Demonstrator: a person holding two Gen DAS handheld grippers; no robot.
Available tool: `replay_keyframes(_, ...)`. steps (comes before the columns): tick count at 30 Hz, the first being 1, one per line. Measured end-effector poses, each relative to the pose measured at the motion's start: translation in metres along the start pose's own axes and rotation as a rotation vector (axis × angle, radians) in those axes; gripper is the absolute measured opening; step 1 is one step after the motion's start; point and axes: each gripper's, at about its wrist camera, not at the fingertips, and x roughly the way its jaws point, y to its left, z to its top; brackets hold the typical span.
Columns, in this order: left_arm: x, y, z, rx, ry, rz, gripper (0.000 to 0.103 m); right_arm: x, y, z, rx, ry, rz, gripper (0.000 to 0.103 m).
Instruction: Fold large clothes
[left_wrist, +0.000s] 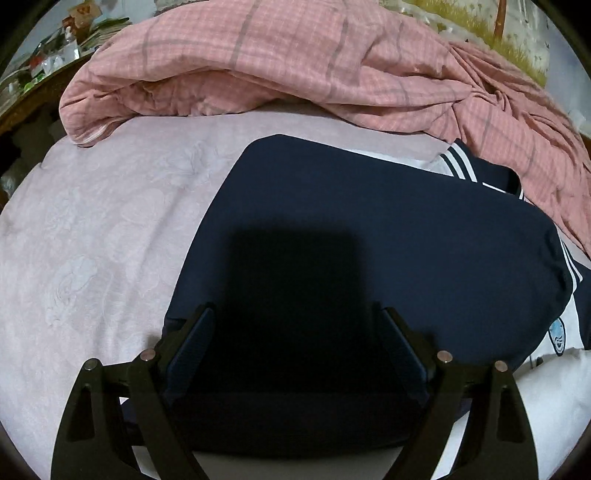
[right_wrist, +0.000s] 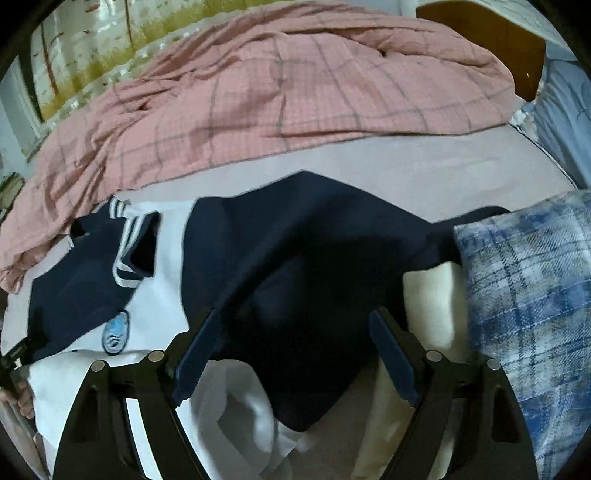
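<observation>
both grippers (left_wrist: 295, 332) (right_wrist: 295, 343) angled down over jacket (left_wrist: 369, 221), jaws wide

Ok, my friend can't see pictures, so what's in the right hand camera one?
A navy and white jacket lies spread on a pale pink bed sheet, with the right gripper open above it, its fingers apart over the dark cloth. A rumpled pink checked quilt lies behind, and blue plaid cloth lies at the right.

Both wrist views steeply down, close.
</observation>
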Motion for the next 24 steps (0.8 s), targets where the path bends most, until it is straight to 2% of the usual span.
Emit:
replay_keyframes(2, 0.001, -0.004, -0.001, 0.019, 0.005, 0.021, 0.089, -0.002, 0.002, 0.001, 0.045, -0.015, 0.028, 0.084)
replay_keyframes(4, 0.0, -0.007, -0.001, 0.037, 0.001, 0.041, 0.089, 0.007, 0.003, 0.0, 0.117, 0.01, 0.051, 0.084)
replay_keyframes(5, 0.001, -0.009, -0.001, 0.042, 0.0, 0.046, 0.089, 0.011, 0.005, 0.0, 0.139, 0.006, 0.004, 0.083)
replay_keyframes(7, 0.001, -0.007, -0.002, 0.042, 0.0, 0.044, 0.089, 0.016, 0.01, -0.002, 0.179, -0.05, -0.194, 0.08)
replay_keyframes(11, 0.002, -0.006, -0.001, 0.037, 0.003, 0.042, 0.089, 0.021, 0.006, -0.002, 0.242, -0.101, -0.245, 0.078)
replay_keyframes(14, 0.001, -0.008, -0.002, 0.042, -0.002, 0.049, 0.089, 0.023, -0.016, -0.004, 0.363, -0.147, -0.235, 0.061)
replay_keyframes(16, 0.001, -0.008, -0.002, 0.042, -0.002, 0.047, 0.089, 0.026, -0.028, -0.005, 0.416, -0.156, -0.221, 0.039)
replay_keyframes(17, 0.001, -0.008, -0.002, 0.042, -0.001, 0.047, 0.089, 0.028, -0.031, -0.005, 0.411, -0.154, -0.22, 0.032)
replay_keyframes(18, 0.001, -0.007, -0.002, 0.041, -0.001, 0.046, 0.089, 0.031, -0.035, -0.005, 0.404, -0.161, -0.217, 0.011)
replay_keyframes(19, 0.001, -0.007, -0.001, 0.041, -0.001, 0.045, 0.089, 0.03, -0.039, -0.007, 0.405, -0.188, -0.201, 0.003)
replay_keyframes(22, 0.001, -0.007, -0.002, 0.035, -0.003, 0.041, 0.088, 0.006, -0.036, -0.011, 0.395, -0.346, -0.059, 0.003)
replay_keyframes(24, 0.001, -0.008, -0.002, 0.042, -0.005, 0.052, 0.088, -0.016, -0.019, -0.008, 0.303, -0.44, -0.031, 0.003)
